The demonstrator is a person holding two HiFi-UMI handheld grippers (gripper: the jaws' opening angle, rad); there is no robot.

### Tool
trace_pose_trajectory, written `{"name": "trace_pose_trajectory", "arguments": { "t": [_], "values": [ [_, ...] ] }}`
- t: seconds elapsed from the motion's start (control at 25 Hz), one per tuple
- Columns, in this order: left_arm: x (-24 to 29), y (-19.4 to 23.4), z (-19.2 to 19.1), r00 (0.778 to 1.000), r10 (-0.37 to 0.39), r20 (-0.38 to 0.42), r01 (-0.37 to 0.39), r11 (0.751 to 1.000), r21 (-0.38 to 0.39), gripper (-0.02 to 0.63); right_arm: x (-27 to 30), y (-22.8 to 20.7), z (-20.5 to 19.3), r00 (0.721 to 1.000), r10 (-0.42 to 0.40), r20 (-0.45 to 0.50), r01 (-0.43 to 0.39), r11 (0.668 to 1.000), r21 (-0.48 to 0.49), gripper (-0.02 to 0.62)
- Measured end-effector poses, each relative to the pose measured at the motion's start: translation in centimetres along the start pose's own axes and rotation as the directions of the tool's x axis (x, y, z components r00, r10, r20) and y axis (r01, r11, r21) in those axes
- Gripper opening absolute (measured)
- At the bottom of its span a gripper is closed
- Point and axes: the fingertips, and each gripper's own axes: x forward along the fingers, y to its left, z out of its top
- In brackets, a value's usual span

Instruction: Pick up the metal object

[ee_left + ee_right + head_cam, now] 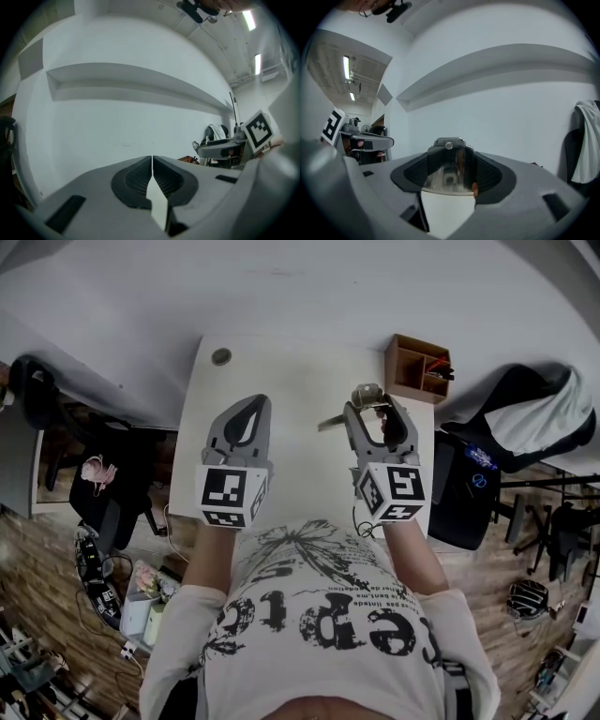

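I stand in an office-like workroom. A white rectangular desk point(281, 399) has a brown wooden organiser box point(419, 368) on its far right corner. Black swivel chairs stand to its right point(502, 395) and left point(37, 395). Tangled cables point(98, 577) lie on the wood-plank floor point(56, 559) at the desk's left, and long ceiling tube lights point(248, 18) hang overhead.

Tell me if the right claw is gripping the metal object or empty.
Gripping: the right claw is shut on the metal object, wedged between its jaws.

Wooden box point(418, 369) on white table point(286, 381)
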Motion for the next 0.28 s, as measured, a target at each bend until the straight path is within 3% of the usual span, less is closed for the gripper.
{"name": "trace_pose_trajectory", "arguments": {
  "t": [0.28],
  "values": [
    [-0.17, 0.56, -0.22, 1.000, 0.001, -0.009, -0.001, 1.000, 0.014, 0.011, 0.02, -0.02, -0.22, 0.999, -0.041, 0.008, 0.041, 0.999, 0.018, 0.278]
  ]
}}
